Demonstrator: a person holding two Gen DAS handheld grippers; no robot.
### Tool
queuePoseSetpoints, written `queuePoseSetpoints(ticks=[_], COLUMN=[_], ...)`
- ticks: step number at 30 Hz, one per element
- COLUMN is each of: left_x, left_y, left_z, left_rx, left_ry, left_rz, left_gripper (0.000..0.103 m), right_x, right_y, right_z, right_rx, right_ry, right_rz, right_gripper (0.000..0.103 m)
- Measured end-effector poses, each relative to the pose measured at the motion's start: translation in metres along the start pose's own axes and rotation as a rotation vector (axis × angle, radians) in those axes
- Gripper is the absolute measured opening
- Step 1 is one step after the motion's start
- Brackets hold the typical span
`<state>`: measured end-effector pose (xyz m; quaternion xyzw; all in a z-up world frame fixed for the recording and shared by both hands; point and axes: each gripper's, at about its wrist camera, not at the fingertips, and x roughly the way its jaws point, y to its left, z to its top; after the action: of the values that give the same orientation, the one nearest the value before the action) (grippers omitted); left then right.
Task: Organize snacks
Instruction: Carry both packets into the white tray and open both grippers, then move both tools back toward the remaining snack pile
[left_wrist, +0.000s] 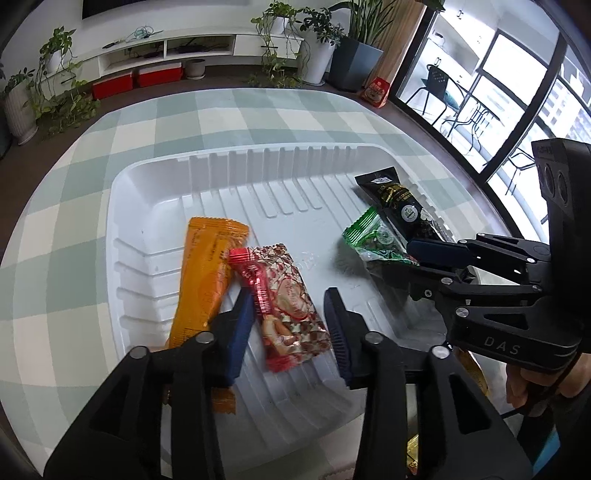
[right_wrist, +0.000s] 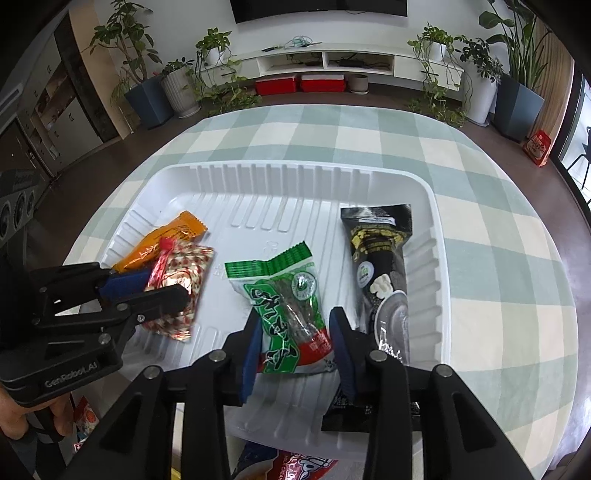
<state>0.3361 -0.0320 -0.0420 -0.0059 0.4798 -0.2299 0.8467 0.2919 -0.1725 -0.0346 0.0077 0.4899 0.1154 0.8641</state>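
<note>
A white plastic tray (left_wrist: 155, 192) (right_wrist: 295, 177) sits on the checked tablecloth. In it lie an orange packet (left_wrist: 207, 280) (right_wrist: 162, 240), a red-and-white patterned packet (left_wrist: 291, 310) (right_wrist: 184, 273), a green packet (right_wrist: 288, 302) (left_wrist: 373, 240) and a long black packet (right_wrist: 384, 266) (left_wrist: 402, 203). My left gripper (left_wrist: 290, 328) (right_wrist: 147, 288) is open, with its fingers on either side of the red-and-white packet. My right gripper (right_wrist: 297, 343) (left_wrist: 417, 254) is open, with its fingers on either side of the green packet.
More snack packets lie off the tray at the near edge, a red one (right_wrist: 306, 465) and a yellow one (left_wrist: 472, 369). The checked tablecloth (right_wrist: 498, 258) extends around the tray. Plants, a TV shelf and red boxes stand on the floor beyond the table.
</note>
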Motion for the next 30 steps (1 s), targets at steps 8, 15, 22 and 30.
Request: queuePoseSetpoints(ticks=[8,15,22,30], left_x=[-0.033,-0.095,-0.155,-0.172], left_y=[-0.011,-0.026,-0.035,-0.055], left_z=[0.0,-0.023,-0.087,-0.176], left_rx=[0.022,0.021,-0.055,-0.16], left_ry=[-0.062,-0.171,-0.242,-0.195], left_rz=[0.01,-0.014,-0.012,-0.038], left_gripper=[0.066,0.101,0.103,0.103], right_x=[-0.03,-0.095,-0.154,-0.167], right_y=[0.002,-0.013,-0.038,-0.038], right_z=[0.002,-0.011,-0.085,-0.187], right_rx=[-0.019,0.057,0.199,0.302], right_ry=[-0.075,-0.208,-0.323,-0.293], right_rz=[-0.013,0.055,0.15,0.161], right_gripper=[0.056,0.089,0.097,0.097])
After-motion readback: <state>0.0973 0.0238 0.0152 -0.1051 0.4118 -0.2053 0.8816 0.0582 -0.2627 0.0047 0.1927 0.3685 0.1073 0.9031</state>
